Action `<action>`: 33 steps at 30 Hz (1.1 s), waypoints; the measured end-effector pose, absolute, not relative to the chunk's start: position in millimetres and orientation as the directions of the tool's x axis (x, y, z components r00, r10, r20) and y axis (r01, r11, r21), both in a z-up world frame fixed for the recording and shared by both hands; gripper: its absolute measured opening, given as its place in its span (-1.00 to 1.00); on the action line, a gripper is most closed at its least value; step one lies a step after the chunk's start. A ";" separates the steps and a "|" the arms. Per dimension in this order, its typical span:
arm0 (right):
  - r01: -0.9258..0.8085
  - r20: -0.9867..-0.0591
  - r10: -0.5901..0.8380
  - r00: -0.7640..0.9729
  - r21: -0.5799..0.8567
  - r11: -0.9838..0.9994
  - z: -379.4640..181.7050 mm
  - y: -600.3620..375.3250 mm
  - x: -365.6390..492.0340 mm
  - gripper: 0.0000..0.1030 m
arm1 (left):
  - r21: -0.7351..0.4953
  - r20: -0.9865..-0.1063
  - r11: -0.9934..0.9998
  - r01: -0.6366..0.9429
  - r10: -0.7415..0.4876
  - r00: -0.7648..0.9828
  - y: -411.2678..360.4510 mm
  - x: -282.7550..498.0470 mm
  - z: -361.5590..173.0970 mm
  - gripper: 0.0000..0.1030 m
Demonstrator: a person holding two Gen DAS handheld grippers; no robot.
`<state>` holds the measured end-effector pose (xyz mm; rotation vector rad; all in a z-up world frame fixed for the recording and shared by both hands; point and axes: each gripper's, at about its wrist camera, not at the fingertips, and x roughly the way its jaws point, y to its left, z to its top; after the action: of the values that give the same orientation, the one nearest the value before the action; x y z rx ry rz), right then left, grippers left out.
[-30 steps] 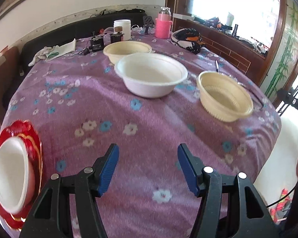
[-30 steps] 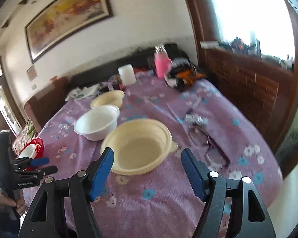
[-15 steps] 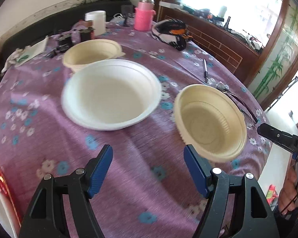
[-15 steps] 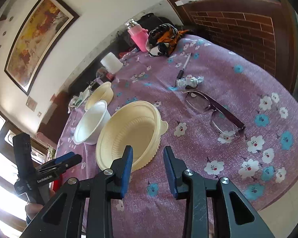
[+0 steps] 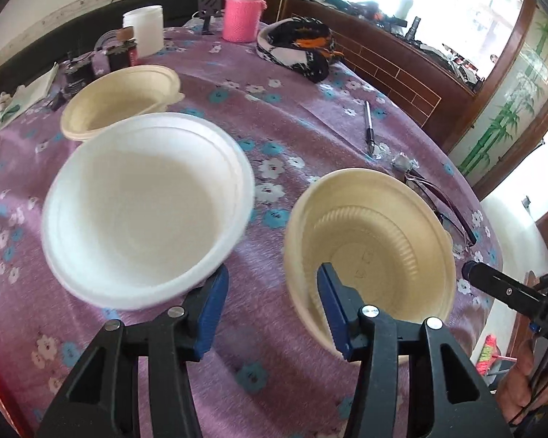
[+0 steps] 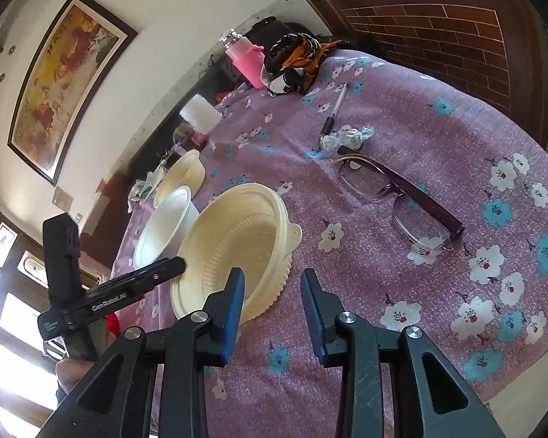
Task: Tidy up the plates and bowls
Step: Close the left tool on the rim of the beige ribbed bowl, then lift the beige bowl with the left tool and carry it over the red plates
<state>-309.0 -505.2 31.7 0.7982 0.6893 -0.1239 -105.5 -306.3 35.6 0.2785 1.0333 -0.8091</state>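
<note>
Three bowls stand on the purple flowered tablecloth (image 5: 296,116). A white foam bowl (image 5: 146,204) is at centre left, a cream ribbed bowl (image 5: 369,252) at right and a second cream bowl (image 5: 120,98) behind. My left gripper (image 5: 272,306) is open, between the white bowl and the near cream bowl; its right finger overlaps that bowl's rim. In the right wrist view my right gripper (image 6: 272,310) is open at the near wall of the cream bowl (image 6: 233,244), its left finger at the rim. The white bowl (image 6: 168,222) sits beyond.
Purple glasses (image 6: 394,189), a pen (image 6: 332,116) and wrapped sweets (image 6: 347,137) lie right of the bowls. A pink bottle (image 5: 243,7), a white jar (image 5: 144,33) and a black-orange cloth (image 5: 299,47) stand at the back. The table edge drops off at the right.
My left gripper has moved forward up to the two nearest bowls. My right gripper has tilted and closed in on the cream bowl, jaws narrower than a second ago.
</note>
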 end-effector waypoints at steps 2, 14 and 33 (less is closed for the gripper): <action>0.346 -0.609 0.155 0.778 0.621 0.703 31.0 -505.2 -306.9 -0.33 | -0.151 -0.853 0.680 0.717 -0.457 0.254 -311.6 -107.9 31.1 -0.38; 0.328 -0.620 0.159 0.768 0.595 0.734 31.8 -488.9 -298.4 -0.72 | -0.127 -0.835 0.664 0.736 -0.472 0.282 -294.1 -135.2 39.1 -0.60; 0.058 -0.636 0.381 0.672 0.557 0.829 47.4 -358.7 -249.6 -0.71 | -0.178 -0.797 0.817 0.548 -0.446 0.406 -115.1 -158.2 48.9 -0.57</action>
<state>-249.6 -358.7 47.4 0.5806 0.8245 0.1939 -158.2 -115.1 48.9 0.1183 0.9667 -0.6289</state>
